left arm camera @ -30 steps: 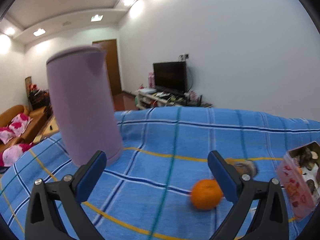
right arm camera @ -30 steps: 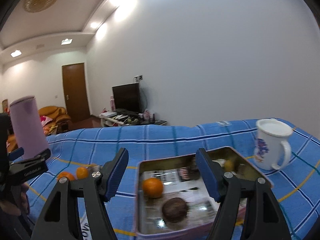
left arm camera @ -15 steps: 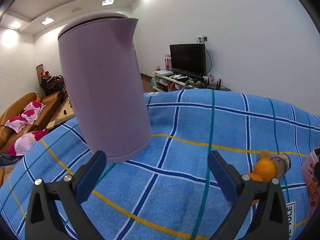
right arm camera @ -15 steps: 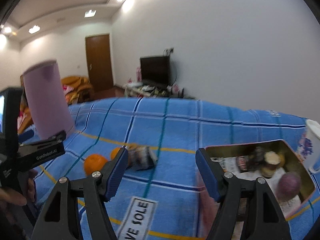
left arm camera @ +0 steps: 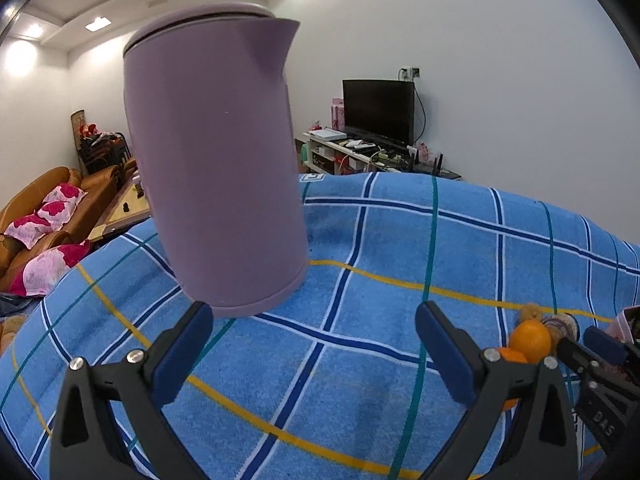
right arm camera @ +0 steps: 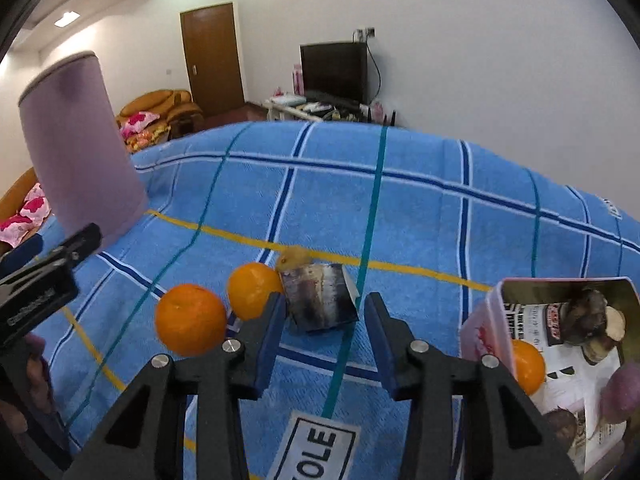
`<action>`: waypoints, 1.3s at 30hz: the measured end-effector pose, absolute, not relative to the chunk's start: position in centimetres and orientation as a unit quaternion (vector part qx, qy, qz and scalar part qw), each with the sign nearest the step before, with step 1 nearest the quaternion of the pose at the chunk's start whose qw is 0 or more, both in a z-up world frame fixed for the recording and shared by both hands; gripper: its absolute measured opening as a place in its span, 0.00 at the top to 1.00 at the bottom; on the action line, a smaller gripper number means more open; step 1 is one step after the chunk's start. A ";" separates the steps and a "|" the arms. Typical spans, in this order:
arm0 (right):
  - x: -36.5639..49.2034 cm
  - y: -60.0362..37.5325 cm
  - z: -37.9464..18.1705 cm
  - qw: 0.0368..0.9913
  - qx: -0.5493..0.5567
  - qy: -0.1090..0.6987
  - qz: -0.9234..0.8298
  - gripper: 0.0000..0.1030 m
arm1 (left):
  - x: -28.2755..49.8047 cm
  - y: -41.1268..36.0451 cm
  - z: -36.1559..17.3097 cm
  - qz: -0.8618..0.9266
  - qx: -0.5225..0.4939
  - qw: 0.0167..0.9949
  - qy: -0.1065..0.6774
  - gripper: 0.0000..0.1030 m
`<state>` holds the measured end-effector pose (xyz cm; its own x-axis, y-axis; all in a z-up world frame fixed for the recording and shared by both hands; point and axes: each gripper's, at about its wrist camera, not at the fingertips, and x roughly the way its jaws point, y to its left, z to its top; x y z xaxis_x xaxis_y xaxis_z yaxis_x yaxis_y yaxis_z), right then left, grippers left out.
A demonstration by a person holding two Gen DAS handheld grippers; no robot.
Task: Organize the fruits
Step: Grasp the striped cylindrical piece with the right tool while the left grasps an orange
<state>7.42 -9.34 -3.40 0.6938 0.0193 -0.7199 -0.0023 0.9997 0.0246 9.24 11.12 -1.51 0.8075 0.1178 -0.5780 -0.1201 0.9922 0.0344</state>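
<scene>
On the blue checked cloth (right arm camera: 420, 216) a white label (right arm camera: 316, 446) is lying at 6 o'clock in the right wrist view; only the letters "OLE" are showing, the rest being hidden behind the right gripper (right arm camera: 322, 330). Its jaws have just been closing and are now standing partly open, with nothing between them; the pads are not touching anything. Just beyond them a small dark packet (right arm camera: 320, 298) is lying, its print too blurred to read. Two oranges (right arm camera: 190, 320) are sitting at 9 o'clock from the packet, one touching it. At 3 o'clock a pink tin (right arm camera: 490, 320) is holding a third orange (right arm camera: 528, 364) and dark items I cannot identify; the edge is cutting it off. The left gripper (left arm camera: 312, 342) is standing wide open and empty, near the purple kettle (left arm camera: 216, 160). The lettering on the left gripper's body is unreadable.
</scene>
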 end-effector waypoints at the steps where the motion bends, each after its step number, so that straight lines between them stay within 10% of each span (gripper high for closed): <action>1: 7.7 -9.2 -3.6 0.917 0.013 0.398 0.009 0.58 | 9.2 11.2 -1.5 0.062 -0.003 0.950 0.305 0.00; 28: 0.0 -11.1 -1.0 0.949 0.051 0.311 0.029 0.59 | 7.4 4.4 -1.8 -0.158 0.099 0.936 0.299 0.02; 39: -1.8 -11.2 -0.4 0.948 0.073 0.306 0.048 0.59 | 9.6 1.2 -4.0 -0.209 0.112 0.893 0.383 0.34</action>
